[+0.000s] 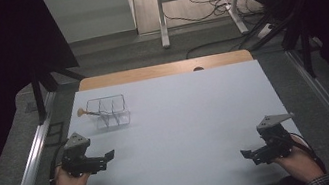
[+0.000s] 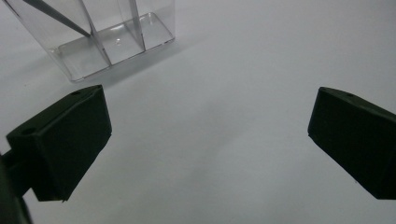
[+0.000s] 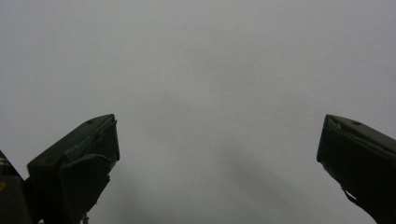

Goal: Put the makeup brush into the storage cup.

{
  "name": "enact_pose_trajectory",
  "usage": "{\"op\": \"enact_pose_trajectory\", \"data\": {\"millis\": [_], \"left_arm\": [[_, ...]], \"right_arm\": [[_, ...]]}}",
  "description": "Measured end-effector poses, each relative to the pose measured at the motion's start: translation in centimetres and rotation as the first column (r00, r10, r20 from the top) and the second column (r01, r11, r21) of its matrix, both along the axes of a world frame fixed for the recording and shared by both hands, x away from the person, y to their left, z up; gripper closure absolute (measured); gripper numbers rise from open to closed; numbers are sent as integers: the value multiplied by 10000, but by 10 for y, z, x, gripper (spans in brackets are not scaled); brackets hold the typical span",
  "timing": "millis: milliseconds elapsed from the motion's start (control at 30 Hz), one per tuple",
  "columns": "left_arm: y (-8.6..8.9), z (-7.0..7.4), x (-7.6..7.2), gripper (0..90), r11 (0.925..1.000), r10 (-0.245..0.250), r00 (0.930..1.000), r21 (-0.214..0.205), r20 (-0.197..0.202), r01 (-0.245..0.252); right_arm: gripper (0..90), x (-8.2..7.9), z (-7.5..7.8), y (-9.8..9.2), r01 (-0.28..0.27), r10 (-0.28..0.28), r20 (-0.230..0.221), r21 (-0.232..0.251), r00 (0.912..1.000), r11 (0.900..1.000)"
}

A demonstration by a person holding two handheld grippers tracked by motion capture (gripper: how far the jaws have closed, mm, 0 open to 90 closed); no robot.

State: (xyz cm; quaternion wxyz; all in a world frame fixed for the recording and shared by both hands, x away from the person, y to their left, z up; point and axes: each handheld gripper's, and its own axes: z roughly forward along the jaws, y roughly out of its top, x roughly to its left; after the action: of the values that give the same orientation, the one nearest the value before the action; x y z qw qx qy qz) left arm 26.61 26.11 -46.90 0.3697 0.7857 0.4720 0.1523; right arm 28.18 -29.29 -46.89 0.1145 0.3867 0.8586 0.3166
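A clear plastic box with dividers (image 1: pixel 110 111) stands on the white table top (image 1: pixel 182 120) at the back left. A thin utensil with a brown wooden end (image 1: pixel 86 112) leans in it, sticking out to the left. My left gripper (image 1: pixel 108 157) rests near the front left, a little in front of the box, open with nothing between its jaws. The left gripper view has the box (image 2: pixel 107 42) at its upper left and the dark shaft of the utensil (image 2: pixel 60 18) inside it. My right gripper (image 1: pixel 245 154) sits at the front right, open and empty over bare table.
A wooden strip (image 1: pixel 164 70) runs along the table's far edge. Metal rails (image 1: pixel 32 165) flank the table on both sides. Beyond it stand a white desk frame (image 1: pixel 198 0) and loose cables (image 1: pixel 219 7) on the floor.
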Motion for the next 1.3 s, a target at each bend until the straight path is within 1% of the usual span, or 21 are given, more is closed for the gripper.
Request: {"op": "enact_pose_trajectory", "data": {"millis": [200, 800, 1300], "left_arm": [[1, 0, -6, 1, 10000, 19, 10000, -10, 31, -19], [3, -3, -23, 0, 9994, -53, 10000, 332, -59, 55], [10, -6, -40, 0, 9991, 93, 9999, 426, -123, -88]], "right_arm": [[0, 0, 0, 0, 13, -13, -14, 13, 10000, 10000], [0, 0, 0, 0, 62, -62, -37, 15, 10000, 10000], [0, 0, 0, 0, 94, -94, -33, 16, 10000, 10000]]}}
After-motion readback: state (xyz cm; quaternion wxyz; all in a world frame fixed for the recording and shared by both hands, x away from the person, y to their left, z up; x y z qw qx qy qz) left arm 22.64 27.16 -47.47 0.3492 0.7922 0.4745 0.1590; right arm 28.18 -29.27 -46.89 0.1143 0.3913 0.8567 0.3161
